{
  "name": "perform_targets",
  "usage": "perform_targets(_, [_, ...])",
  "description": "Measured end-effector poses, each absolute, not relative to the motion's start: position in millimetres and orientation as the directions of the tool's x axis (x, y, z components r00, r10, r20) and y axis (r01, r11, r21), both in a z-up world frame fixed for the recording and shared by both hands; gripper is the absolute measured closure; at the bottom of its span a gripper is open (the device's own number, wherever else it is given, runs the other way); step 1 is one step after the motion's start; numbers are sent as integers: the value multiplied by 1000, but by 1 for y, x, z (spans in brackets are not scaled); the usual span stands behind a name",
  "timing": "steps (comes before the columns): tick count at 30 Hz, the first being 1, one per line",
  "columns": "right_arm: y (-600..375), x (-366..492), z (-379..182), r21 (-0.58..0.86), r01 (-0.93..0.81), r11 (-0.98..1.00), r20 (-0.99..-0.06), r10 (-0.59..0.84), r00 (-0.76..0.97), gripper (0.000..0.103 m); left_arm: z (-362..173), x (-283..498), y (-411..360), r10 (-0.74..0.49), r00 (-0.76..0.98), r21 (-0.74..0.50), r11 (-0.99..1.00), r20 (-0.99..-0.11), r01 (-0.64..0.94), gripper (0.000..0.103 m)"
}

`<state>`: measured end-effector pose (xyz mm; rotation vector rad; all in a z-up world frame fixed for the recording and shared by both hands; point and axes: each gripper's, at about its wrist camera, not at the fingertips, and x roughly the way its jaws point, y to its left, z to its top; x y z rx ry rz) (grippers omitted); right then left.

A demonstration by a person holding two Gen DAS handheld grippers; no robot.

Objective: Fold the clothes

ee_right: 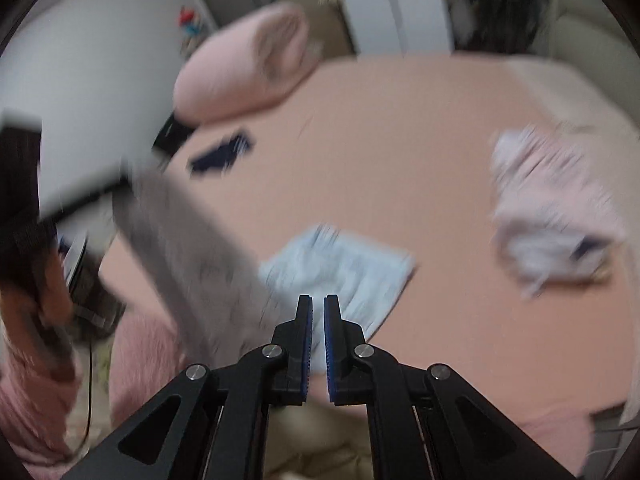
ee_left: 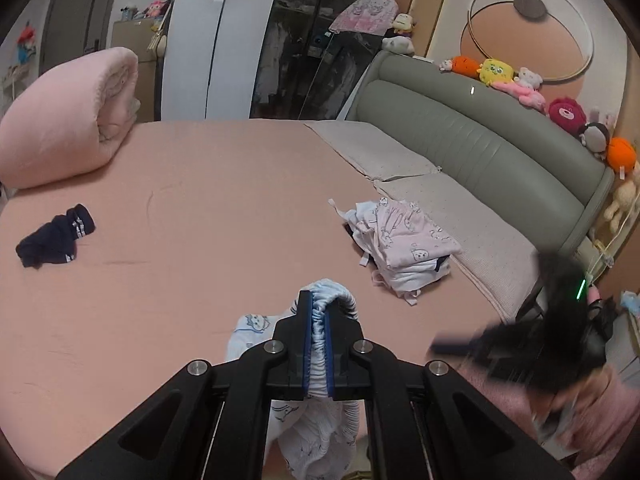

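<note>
My left gripper (ee_left: 318,300) is shut on the elastic waistband of light blue printed shorts (ee_left: 320,432), which hang from the jaws over the near edge of the pink bed (ee_left: 208,216). In the right wrist view, which is motion-blurred, the light blue shorts (ee_right: 344,268) lie on the bed just ahead of my right gripper (ee_right: 318,300). Its jaws stand nearly closed with a narrow gap and hold nothing. The right gripper shows as a dark blur in the left wrist view (ee_left: 532,352). A stack of folded pink and white clothes (ee_left: 404,240) sits at the right.
A dark navy garment (ee_left: 56,240) lies at the left of the bed. A rolled pink quilt (ee_left: 68,120) is at the far left. Grey headboard (ee_left: 480,140) with plush toys on top runs along the right, with flat pillows (ee_left: 400,168) below it.
</note>
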<state>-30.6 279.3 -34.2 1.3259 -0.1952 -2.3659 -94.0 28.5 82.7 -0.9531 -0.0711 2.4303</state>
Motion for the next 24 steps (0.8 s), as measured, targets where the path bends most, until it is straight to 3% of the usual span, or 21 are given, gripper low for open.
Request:
perform_targets(3, [261,-15,-59,370,287,-884,-797,-461,-390,96,85,-90,33,478,-629,-216,-867,-614,-449,99])
perform_targets(5, [244,-20,-67,394,298,-869,-797,-485,-360,81,86,-91,33,478,-631,-220,-868,-611,-444,99])
perform_targets(6, [240,-20,-71,410,291,-864,-797,-495,-346,67,86,-91,32,477,-633,-222,-870,-610,-441,99])
perform_targets(7, [236,-20,-74,425,284,-860,-797,-504,-334,63,85,-92,31,475,-635,-224,-871,-610,-437,99])
perform_targets(11, [206,-32,-80,476,269,-837,-785,-542,-298,54,83,-92,28,473,-641,-236,-875,-605,-423,99])
perform_targets(15, [182,-36,-110,388,280,-878,-838,-463,-290,54,80,-90,23,527,-622,-318,-848,-578,-423,99])
perform_targets(16, [176,-39,-124,367,285,-885,-854,-442,-275,57,76,-90,19,577,-594,-391,-817,-561,-423,99])
perform_targets(17, [172,-43,-139,341,296,-892,-870,-419,-261,67,70,-91,16,609,-569,-445,-793,-552,-416,99])
perform_targets(18, [176,-48,-144,280,293,-914,-882,-365,-297,102,63,-91,14,610,-560,-457,-792,-560,-405,99])
perform_targets(20, [184,-57,-151,159,276,-948,-892,-258,-372,102,51,-90,10,518,-594,-366,-855,-616,-367,99])
perform_targets(24, [244,-74,-65,77,189,-979,-755,-181,-631,102,57,-95,-15,452,-622,-315,-892,-640,-324,99])
